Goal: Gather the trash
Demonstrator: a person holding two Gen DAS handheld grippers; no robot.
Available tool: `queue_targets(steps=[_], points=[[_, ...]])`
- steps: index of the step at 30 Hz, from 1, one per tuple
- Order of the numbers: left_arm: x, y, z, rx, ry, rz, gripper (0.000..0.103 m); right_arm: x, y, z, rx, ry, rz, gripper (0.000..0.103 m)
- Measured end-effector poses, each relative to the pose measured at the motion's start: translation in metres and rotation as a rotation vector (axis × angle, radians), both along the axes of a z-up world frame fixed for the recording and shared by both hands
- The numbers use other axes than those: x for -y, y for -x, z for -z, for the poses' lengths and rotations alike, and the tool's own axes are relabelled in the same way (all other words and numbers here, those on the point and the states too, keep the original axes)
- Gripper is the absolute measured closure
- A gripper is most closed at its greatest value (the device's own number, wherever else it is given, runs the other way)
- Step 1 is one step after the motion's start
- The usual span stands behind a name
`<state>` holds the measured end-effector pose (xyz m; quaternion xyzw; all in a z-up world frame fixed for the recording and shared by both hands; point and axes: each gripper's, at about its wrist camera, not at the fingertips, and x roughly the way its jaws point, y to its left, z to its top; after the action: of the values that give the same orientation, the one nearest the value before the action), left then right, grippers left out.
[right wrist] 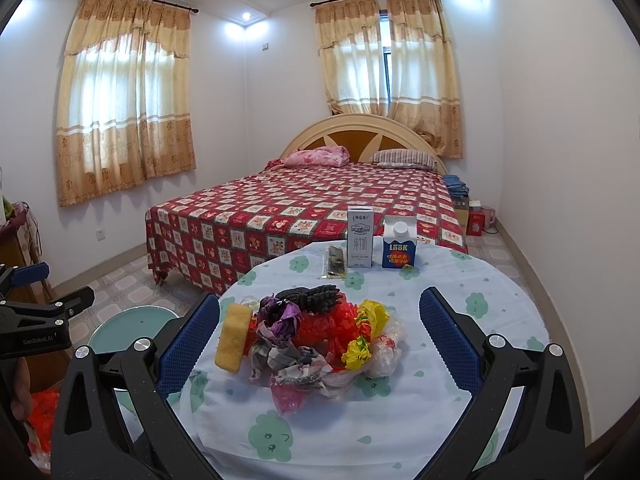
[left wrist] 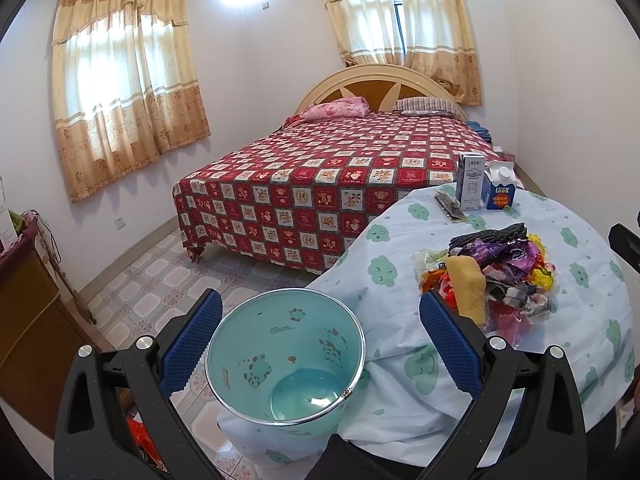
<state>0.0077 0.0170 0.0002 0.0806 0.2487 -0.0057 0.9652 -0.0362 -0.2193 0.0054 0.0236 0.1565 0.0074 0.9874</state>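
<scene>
A heap of trash lies on the round table with a cloud-print cloth: crumpled wrappers, red and yellow plastic, a dark knitted piece and a yellow sponge. My right gripper hovers open just in front of the heap, its blue fingers on either side. A teal bin stands empty on the floor beside the table, and my left gripper is open above it. The heap also shows to the right in the left wrist view. Two milk cartons stand at the table's far edge.
A flat dark packet lies near the cartons. A bed with a red patterned cover fills the room behind the table. A wooden cabinet stands at the left, with red plastic on the floor below. The left gripper's body shows at the right view's left edge.
</scene>
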Motion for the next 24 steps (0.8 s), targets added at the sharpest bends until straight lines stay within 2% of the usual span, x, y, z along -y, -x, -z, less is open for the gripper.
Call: queue_targets(steps=[24], points=[[-0.0067,-0.002,-0.0003,0.002,0.003,-0.012,0.006,-0.0002,-0.0008,0.0017,-0.002,0.001,-0.001,0.005]])
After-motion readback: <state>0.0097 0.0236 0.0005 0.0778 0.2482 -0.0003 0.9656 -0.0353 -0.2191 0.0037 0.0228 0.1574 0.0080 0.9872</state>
